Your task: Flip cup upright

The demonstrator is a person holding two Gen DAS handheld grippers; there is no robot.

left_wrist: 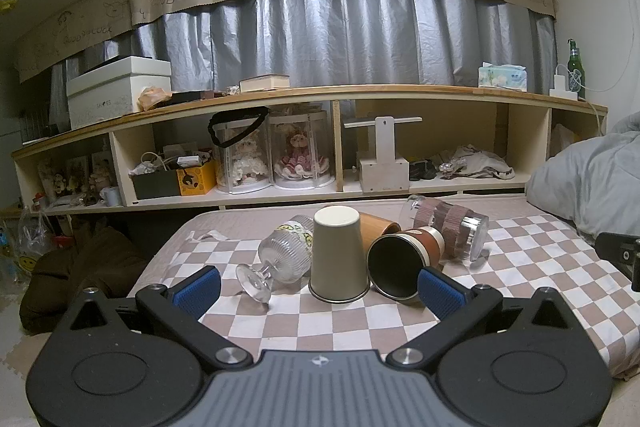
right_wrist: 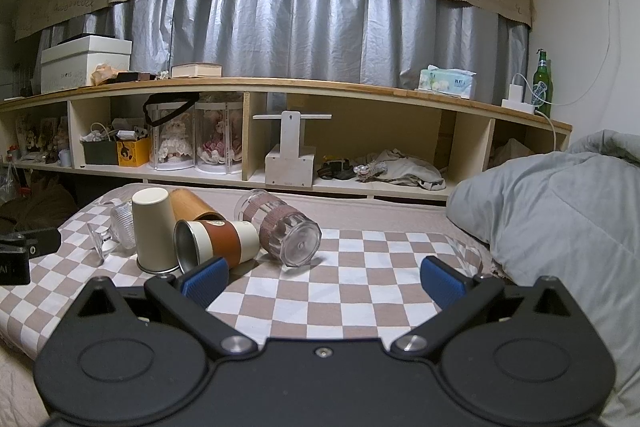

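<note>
Several cups lie on a checkered cloth (left_wrist: 360,323). A cream cup (left_wrist: 338,255) (right_wrist: 154,233) stands upside down. A stemmed glass (left_wrist: 280,255) (right_wrist: 114,229) lies on its side to its left. A brown-sleeved steel cup (left_wrist: 404,261) (right_wrist: 218,241) lies on its side, mouth toward me. A wood-look cup (left_wrist: 376,227) (right_wrist: 192,207) lies behind. A clear glass with a knit sleeve (left_wrist: 448,227) (right_wrist: 282,231) lies at the right. My left gripper (left_wrist: 320,291) is open and empty just before the cream cup. My right gripper (right_wrist: 324,279) is open and empty, right of the cups.
A grey duvet (right_wrist: 552,223) is heaped at the right. A long low shelf (left_wrist: 320,143) with dolls, boxes and clutter runs behind the bed. The bed's left edge drops to a dark bag (left_wrist: 80,275) on the floor.
</note>
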